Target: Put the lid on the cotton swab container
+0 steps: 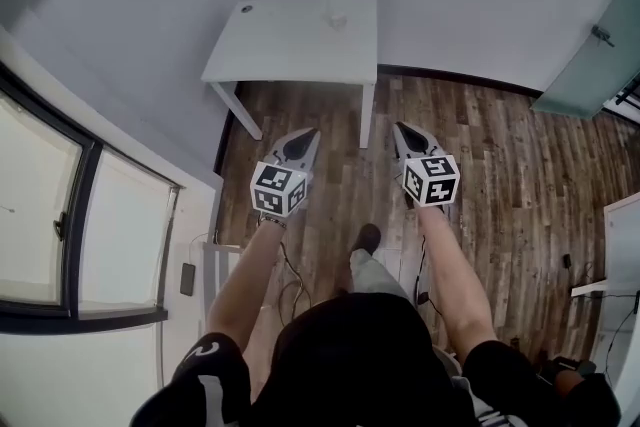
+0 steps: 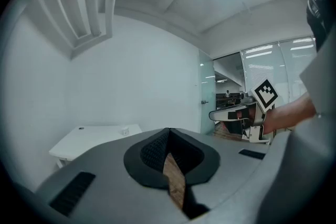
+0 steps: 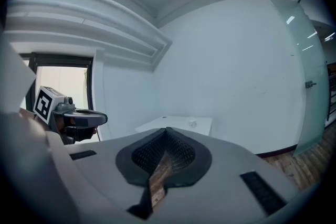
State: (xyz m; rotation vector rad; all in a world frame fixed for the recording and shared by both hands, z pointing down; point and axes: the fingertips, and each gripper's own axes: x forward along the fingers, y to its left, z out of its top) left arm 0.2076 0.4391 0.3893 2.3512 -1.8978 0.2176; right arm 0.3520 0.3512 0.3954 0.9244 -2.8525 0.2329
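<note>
In a bare white room with a wood-plank floor, a person stands well back from a small white rectangular tabletop, holding 2 grippers out in front, side by side and well apart. From the head view, the left gripper and the right gripper both point toward the tabletop with nothing in them. On its far side sits a small pale container, presumably the cotton swab container. A tiny dark round item lies near the far left corner; whether it is the lid cannot be told at this range.

In the left gripper view, the jaws meet at their tips with nothing between them, only a sliver of floor showing through the gap behind. The tabletop lies ahead to the left, the pale container a speck on it.

In the right gripper view, the jaws are likewise closed to the tip and empty. The tabletop is almost dead ahead, with the container on it.

The task looks not yet begun. The container is probably light, thin plastic, apt to slide or tip under a push; a low hold across its sides with 1 gripper seems wise, while the other takes the lid by its rim.
</note>
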